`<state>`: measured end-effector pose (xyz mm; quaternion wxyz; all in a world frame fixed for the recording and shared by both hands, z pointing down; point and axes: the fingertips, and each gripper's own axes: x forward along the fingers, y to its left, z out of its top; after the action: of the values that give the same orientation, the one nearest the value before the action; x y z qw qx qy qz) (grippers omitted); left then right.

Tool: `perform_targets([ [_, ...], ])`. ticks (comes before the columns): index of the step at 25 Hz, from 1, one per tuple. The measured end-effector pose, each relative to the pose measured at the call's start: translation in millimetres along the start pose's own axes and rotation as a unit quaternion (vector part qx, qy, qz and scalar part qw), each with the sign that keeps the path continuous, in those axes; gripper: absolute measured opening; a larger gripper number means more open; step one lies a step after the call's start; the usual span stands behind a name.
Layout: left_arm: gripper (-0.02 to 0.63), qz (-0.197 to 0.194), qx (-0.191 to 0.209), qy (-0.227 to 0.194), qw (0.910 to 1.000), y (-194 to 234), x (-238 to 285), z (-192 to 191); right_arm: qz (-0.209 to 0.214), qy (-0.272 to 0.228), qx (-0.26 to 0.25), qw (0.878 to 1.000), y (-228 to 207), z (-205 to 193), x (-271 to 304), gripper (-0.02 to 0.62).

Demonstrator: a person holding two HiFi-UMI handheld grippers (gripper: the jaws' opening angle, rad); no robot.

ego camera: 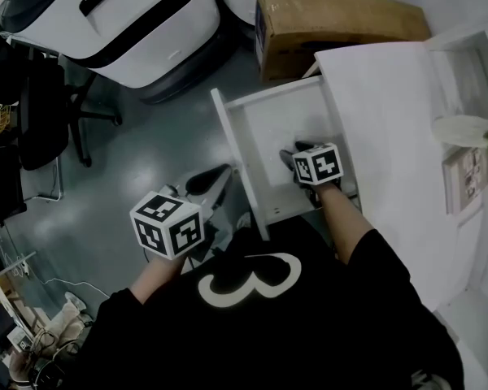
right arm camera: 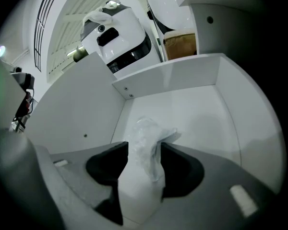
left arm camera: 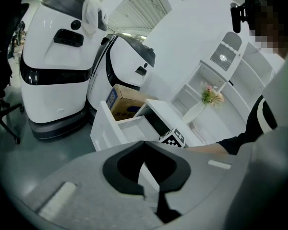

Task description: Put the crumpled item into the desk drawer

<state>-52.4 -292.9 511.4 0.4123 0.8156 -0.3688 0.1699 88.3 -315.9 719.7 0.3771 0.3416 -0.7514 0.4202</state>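
Nearest us, the right gripper has its jaws standing wide inside the desk drawer, and the crumpled wad stands upright between them. It fills the gap from pad to pad, yet the pads do not look to be pressing it in. We judge it to be resting there on its own. Whether its base sits on the drawer floor is hidden behind the jaws.

The wad looks like thin white film or tissue, puckered at the top and smoother lower down. We take it to be very light, soft and springy. It should give under any squeeze, puff back when let go, and perhaps cling to a pad or tip over. It is not fragile. If we must take it again, the thick lower body is the place, since the loose top flap would only pull out.

The drawer is pulled well out from the white desk. The left gripper hangs outside the drawer, just beside its front, with jaws drawn together on nothing.
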Motion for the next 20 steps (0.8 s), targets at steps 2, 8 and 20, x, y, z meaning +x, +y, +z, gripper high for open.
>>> perform_targets([
  [2, 0.01, -0.004, 0.0, -0.003, 1.0, -3.9, -1.4, 0.1, -0.002, -0.016, 0.003, 1.0, 3.7, 4.5, -9.3, 0.216],
  [8, 0.011, -0.022, 0.014, -0.011, 0.9996, -23.5, -11.5, -0.1, 0.01, -0.076, 0.006, 0.997, 25.2, 13.1, -49.9, 0.216],
  [20, 0.01, -0.074, 0.055, -0.033, 0.9952, -77.5, -53.9, -9.9, 0.04, -0.252, 0.0, 0.967, 108.5, 28.0, -188.9, 0.12],
])
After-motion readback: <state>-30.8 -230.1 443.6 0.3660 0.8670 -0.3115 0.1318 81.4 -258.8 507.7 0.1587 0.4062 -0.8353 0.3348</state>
